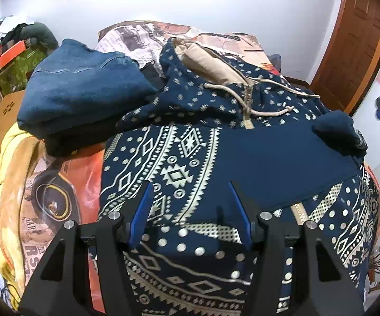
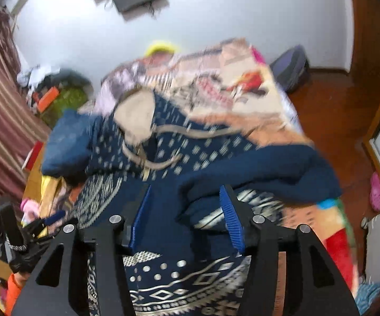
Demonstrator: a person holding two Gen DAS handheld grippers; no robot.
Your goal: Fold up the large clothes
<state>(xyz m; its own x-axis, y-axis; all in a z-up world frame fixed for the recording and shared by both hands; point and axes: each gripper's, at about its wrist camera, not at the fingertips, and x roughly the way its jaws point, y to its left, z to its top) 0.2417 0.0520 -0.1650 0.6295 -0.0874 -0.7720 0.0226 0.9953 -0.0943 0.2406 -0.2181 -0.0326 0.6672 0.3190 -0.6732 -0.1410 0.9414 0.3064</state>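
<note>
Jaws of the left gripper (image 1: pixel 191 184) and right gripper (image 2: pixel 186 187) stand apart, gripping nothing, just over the hoodie (image 1: pixel 242 158) spread on the bed (image 1: pixel 79 173). Best next, I judge: smooth the folded-in sleeve (image 2: pixel 263 168) flat before another fold. Thick knit, pale geometric print, tan-lined hood (image 1: pixel 211 65); folded jeans (image 1: pixel 84 87) lie beyond.

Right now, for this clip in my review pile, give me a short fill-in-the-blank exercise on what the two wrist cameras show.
1. The patterned hoodie lies on the ____.
2. Beside the hoodie's hood sits a folded pair of blue ____.
3. The hoodie's drawstring is ____ in colour.
4. The left gripper and right gripper both have their jaws ____, gripping nothing.

Missing words: bed; jeans; beige; open
</note>
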